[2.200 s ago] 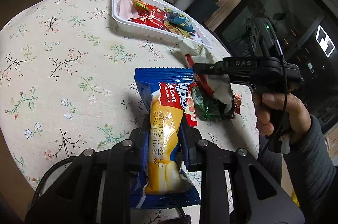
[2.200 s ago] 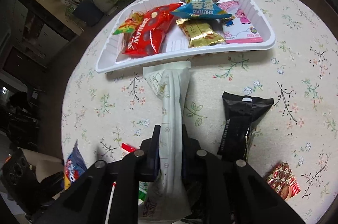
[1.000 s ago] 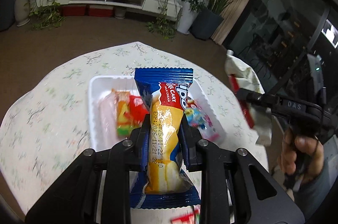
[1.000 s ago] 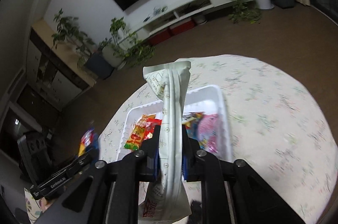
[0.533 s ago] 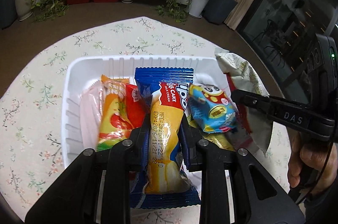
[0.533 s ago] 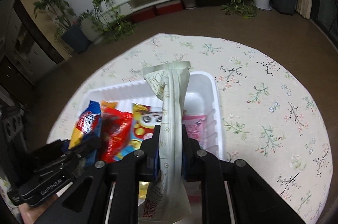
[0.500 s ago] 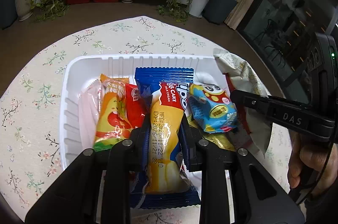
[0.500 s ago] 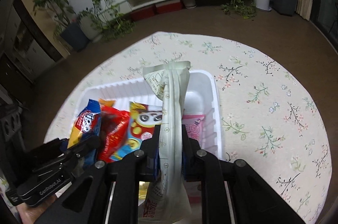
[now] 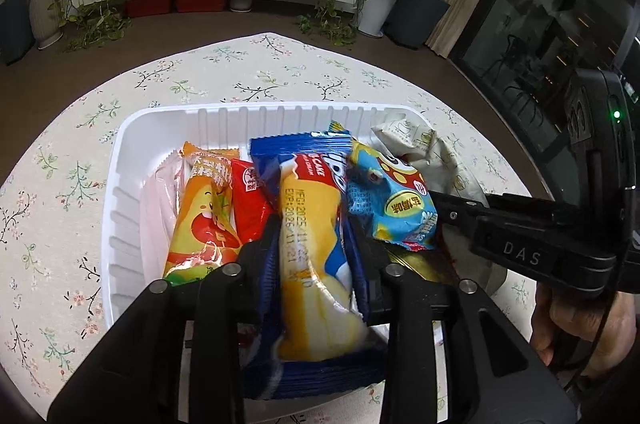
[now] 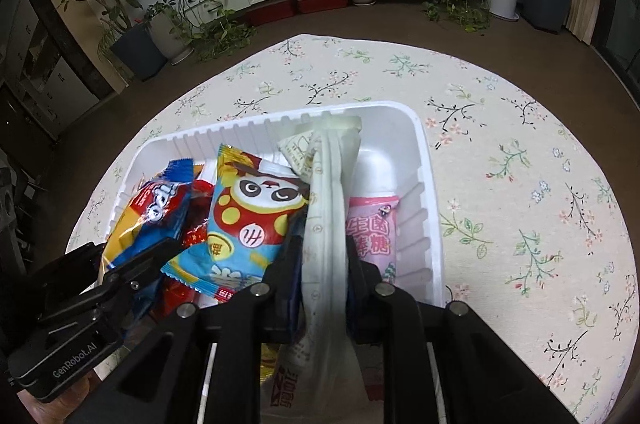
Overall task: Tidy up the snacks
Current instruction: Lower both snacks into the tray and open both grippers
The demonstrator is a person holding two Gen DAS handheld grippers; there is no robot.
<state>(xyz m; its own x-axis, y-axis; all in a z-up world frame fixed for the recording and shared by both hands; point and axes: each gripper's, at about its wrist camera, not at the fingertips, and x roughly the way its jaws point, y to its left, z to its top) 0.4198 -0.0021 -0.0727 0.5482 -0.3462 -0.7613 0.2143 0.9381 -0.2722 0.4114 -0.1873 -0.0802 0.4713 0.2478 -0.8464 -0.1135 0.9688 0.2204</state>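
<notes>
The cake bar [image 9: 316, 244] is pinched in the left tongs [image 9: 314, 236] and the white packet [image 10: 328, 224] in the right tongs [image 10: 322, 256]; both are held lengthwise above the tray [image 10: 430, 191], which lies directly below

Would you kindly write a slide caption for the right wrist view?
Right gripper lowers a white snack packet into the white tray beside the panda packet, with the left gripper alongside.
</notes>
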